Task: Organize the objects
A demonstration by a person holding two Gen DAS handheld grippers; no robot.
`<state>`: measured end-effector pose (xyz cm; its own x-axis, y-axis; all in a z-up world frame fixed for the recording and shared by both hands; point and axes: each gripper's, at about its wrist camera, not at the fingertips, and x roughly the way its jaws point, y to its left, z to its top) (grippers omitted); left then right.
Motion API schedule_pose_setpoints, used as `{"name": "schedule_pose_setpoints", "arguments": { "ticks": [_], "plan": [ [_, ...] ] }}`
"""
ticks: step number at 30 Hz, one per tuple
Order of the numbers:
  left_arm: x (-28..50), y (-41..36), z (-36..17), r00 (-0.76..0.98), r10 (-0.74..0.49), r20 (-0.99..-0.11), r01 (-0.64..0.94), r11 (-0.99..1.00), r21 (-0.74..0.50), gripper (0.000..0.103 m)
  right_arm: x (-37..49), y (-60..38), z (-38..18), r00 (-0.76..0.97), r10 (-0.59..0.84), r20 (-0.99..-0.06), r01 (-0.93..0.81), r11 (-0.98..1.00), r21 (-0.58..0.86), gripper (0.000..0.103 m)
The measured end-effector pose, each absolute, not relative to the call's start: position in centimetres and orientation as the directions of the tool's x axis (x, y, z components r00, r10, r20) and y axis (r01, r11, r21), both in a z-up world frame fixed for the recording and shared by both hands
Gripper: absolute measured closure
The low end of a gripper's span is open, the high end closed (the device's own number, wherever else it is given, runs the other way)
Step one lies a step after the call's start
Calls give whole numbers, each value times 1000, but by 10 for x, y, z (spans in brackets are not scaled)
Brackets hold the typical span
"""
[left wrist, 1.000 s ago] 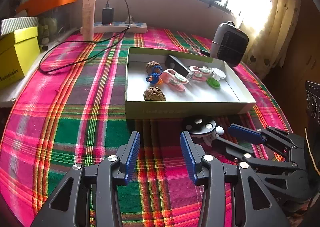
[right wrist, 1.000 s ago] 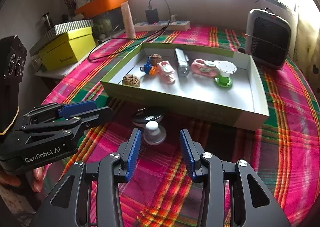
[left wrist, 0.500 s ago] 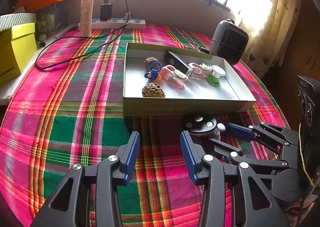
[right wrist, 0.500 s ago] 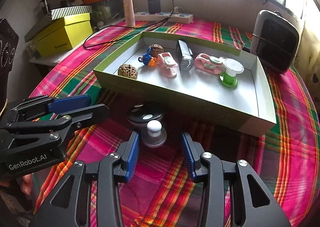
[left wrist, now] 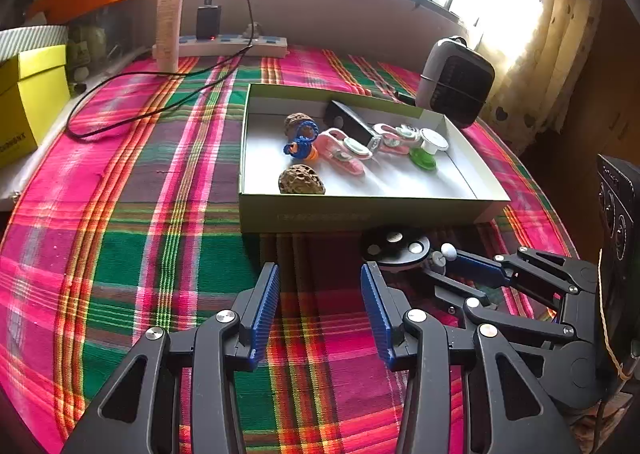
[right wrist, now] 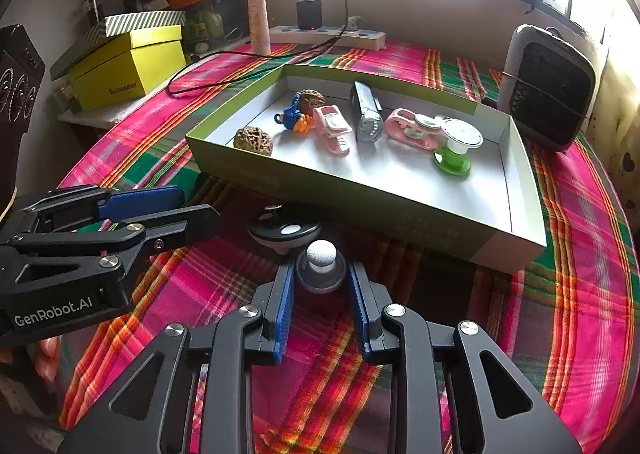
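Across the plaid tablecloth (left wrist: 120,254) a shallow green box (right wrist: 360,210) lies with its long side toward both grippers; inside it sit two walnuts, a blue-and-orange trinket, pink clips, a dark oblong gadget and a green-and-white suction stand. Just in front of the box's near wall, outside it, lies the piece yet to be put away: a black disc holder (right wrist: 285,232) joined to a grey base with a white ball knob (right wrist: 321,252).

Its long axis runs roughly from the box wall back toward the right gripper (right wrist: 321,290), disc end toward the box, knob end toward the jaws. The right gripper's blue pads flank the grey base on either side, narrowed close around it; whether they already press on it I cannot tell. The knob itself points upward.

From the left wrist view, the left gripper (left wrist: 320,306) hangs with jaws spread wide over bare cloth, holding nothing, the holder (left wrist: 396,250) just beyond its right finger. The right gripper is plainly nearer and aligned with the piece, so my judgement is that the lift into the box falls to it.
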<state>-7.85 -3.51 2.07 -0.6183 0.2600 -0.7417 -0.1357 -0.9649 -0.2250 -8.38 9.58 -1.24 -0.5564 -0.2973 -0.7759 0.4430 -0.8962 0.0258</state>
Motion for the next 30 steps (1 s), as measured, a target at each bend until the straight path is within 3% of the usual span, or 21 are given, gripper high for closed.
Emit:
{"name": "schedule_pose_setpoints", "arguments": {
  "ticks": [14,30],
  "plan": [
    [-80,-9,27,-591,358,-723,-263,-933,-247,55,-79,123,-12,-569,-263,-779,381,-924,34,76],
    [-98,18,19,-564,320,-762,-293,-939,-177,55,-79,136,-9,-583,-243,-775,353,-935,28,76]
  ]
}}
